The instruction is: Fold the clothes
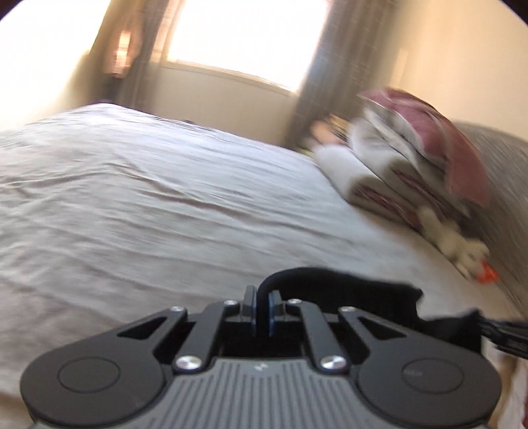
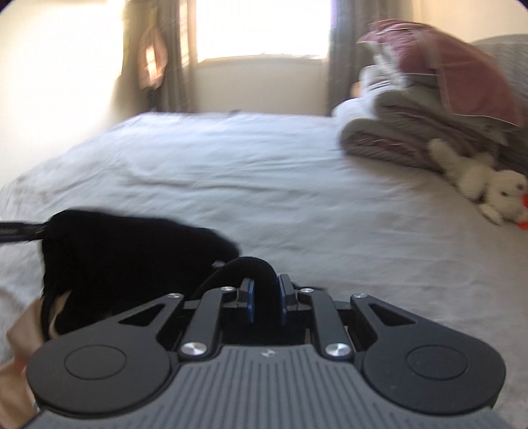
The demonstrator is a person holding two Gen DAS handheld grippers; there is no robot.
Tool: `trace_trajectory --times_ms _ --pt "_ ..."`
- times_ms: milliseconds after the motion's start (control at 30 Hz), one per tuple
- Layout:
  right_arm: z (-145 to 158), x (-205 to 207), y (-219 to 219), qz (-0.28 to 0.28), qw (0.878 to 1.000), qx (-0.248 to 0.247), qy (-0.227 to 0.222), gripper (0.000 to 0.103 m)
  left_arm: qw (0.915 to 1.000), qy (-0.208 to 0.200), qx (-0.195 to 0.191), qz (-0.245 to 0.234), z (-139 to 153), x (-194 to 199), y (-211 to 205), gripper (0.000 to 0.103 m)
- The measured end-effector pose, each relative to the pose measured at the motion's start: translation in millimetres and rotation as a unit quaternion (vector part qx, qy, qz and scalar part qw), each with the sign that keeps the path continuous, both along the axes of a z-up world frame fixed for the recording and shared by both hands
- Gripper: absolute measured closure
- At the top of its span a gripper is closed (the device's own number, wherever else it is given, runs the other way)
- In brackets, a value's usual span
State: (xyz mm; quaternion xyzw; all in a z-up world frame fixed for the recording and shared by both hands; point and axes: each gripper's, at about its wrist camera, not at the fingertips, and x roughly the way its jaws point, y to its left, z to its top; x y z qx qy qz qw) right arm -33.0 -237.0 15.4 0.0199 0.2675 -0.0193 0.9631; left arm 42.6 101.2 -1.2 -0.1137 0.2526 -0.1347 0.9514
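Observation:
A black garment (image 1: 346,287) hangs stretched between my two grippers above the pale bed sheet (image 1: 148,204). My left gripper (image 1: 262,297) is shut on a rolled edge of it, the cloth looping up between the blue pads. In the right wrist view the same black garment (image 2: 125,250) bunches to the left, and my right gripper (image 2: 265,283) is shut on a thick fold of it. The left gripper's fingers (image 2: 19,231) show as a dark bar at that cloth's far left end. Both views are blurred.
A stack of folded grey and maroon bedding (image 2: 429,109) lies at the right of the bed, with a white plush toy (image 2: 488,184) in front of it. A bright window (image 2: 264,29) with curtains stands beyond. A hand (image 2: 23,333) shows at lower left.

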Motion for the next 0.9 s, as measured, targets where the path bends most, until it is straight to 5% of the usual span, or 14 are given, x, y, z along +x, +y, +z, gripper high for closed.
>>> trace_trajectory --times_ms 300,500,900 --pt "6.4 -14.2 -53.7 -0.112 0.993 0.001 -0.025 0.087 0.993 -0.006 0.033 0.114 4.4 1.1 42.5 0.098" --pt "-2.9 -24.4 -79.8 -0.158 0.987 -0.022 -0.001 0.087 0.983 0.028 0.067 0.168 2.0 3.9 67.8 0.098" --pt "-35.8 -49.1 -106.9 -0.167 0.978 -0.087 0.089 0.09 0.9733 0.1 0.155 0.137 -17.2 -11.2 78.7 0.098"
